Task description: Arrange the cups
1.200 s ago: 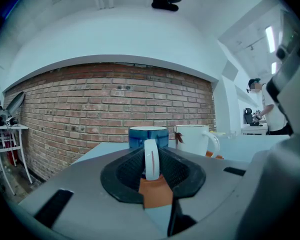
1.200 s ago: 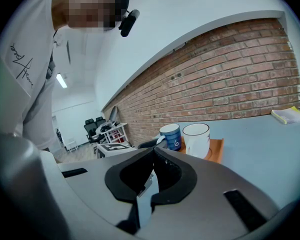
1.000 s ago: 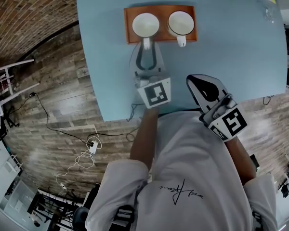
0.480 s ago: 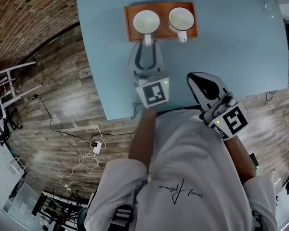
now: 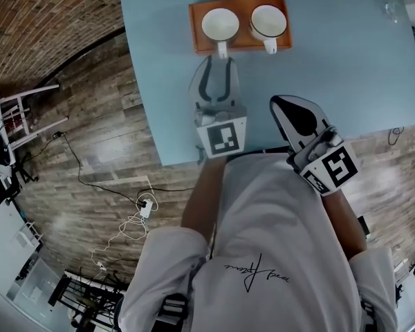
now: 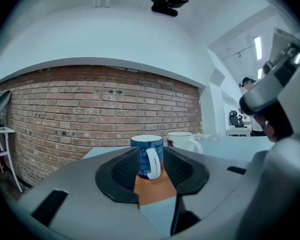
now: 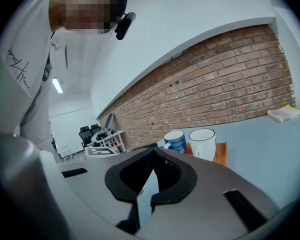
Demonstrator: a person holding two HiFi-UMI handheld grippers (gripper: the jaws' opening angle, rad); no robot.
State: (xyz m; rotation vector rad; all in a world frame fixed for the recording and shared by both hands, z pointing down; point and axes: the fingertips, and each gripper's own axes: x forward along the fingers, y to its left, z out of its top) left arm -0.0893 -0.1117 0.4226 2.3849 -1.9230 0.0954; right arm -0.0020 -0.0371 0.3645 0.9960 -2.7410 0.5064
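left gripper [image 5: 219, 61] fingers spread near blue cup [image 6: 146, 143] handle, perhaps clear, right gripper [image 7: 153, 150] fingers together

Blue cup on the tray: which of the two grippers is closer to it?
Left. The left gripper, jaws open, sits right in front of the blue cup. The right gripper, shut, hangs back near the table edge, farther right.
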